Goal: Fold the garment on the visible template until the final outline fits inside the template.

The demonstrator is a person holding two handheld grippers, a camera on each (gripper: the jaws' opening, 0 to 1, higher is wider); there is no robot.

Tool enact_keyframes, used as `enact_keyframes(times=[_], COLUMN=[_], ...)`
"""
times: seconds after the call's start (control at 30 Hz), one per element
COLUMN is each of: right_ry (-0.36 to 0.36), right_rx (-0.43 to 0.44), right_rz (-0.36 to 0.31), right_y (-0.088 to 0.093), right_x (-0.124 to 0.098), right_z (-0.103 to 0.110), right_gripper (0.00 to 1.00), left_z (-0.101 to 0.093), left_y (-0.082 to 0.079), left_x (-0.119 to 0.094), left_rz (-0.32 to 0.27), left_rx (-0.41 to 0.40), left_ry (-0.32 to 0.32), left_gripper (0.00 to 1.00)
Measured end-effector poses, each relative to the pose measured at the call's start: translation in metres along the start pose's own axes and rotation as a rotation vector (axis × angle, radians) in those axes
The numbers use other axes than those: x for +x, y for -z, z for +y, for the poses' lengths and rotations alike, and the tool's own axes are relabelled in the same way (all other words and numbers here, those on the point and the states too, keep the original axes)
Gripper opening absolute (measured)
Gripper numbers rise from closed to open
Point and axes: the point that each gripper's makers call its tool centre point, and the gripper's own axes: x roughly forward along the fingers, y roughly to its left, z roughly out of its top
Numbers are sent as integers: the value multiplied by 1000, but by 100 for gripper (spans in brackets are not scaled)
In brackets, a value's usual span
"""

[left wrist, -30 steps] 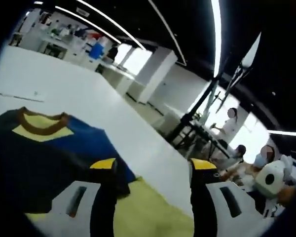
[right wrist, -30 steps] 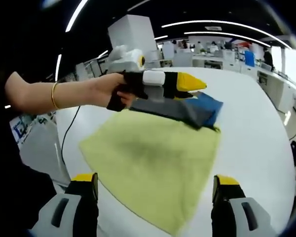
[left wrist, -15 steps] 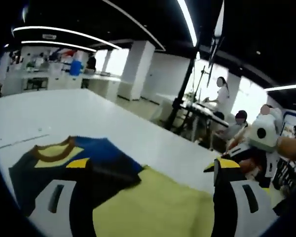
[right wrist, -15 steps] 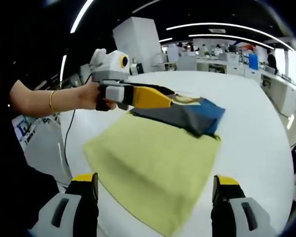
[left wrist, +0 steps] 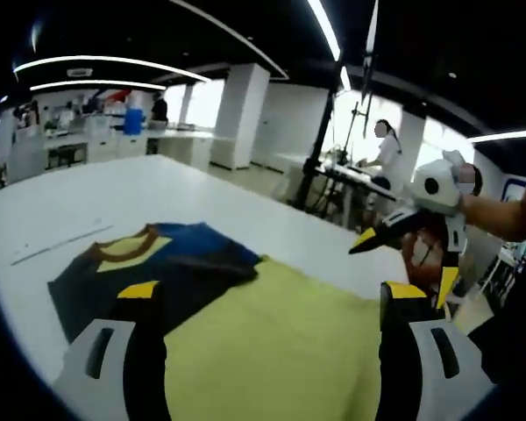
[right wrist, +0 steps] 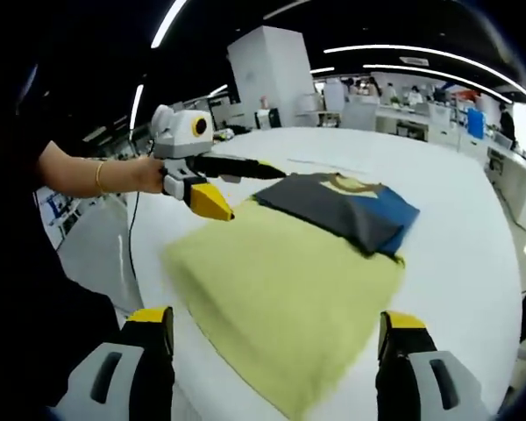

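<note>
The folded garment [right wrist: 342, 210] is left on the yellow template [right wrist: 285, 289]; both grippers [left wrist: 267, 303] [right wrist: 276, 329] are held spread above it, presumably for checking fit.

The garment [right wrist: 337, 210] looked like soft, matt knit cloth, dark with a blue panel and a ribbed brown collar [left wrist: 127, 253]. Beside it, the yellow-green template [right wrist: 285, 294] was a matt cloth with a slightly napped, towel-like surface. The bench [right wrist: 460, 254] under both was smooth, white and faintly glossy. The left gripper [right wrist: 223, 189] had hard, smooth plastic shells in white and black with yellow tips, and the right gripper [left wrist: 403, 254] looked the same.
</note>
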Motion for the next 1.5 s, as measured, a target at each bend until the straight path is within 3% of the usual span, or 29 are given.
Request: enact_keyframes(times=[0.37,0.53,0.7,0.93,1.1,1.17,1.33,1.5], right_ry=[-71,-92,-108,-119,-119,-116,-85,-72], right_rx=[-49,-78,-92,-145,-178,-208,-291,-341], right_rz=[29,89,126,184,223,243,291,340], right_y=[3,17,28,47,59,65,75,83], right_x=[-3,2,7,12,15,15,17,18], right_z=[10,15,19,20,21,19,10,3], right_gripper=[91,87,83,70,65,61,53,47], left_z=[-11,-17,-24,-39,-43,-40,-31,-31], left_y=[34,50,78,121,135,144,154,166], left_x=[-46,-64,-79,-98,-109,-116,-125,-133], left_rz=[91,134,202,315,353,396,439,509], left_rx=[41,71,61,63,101,145,147,245], left_ry=[1,8,-3,10,9,7,-33,-17], left_gripper=[97,87,81,73,68,64,49,44])
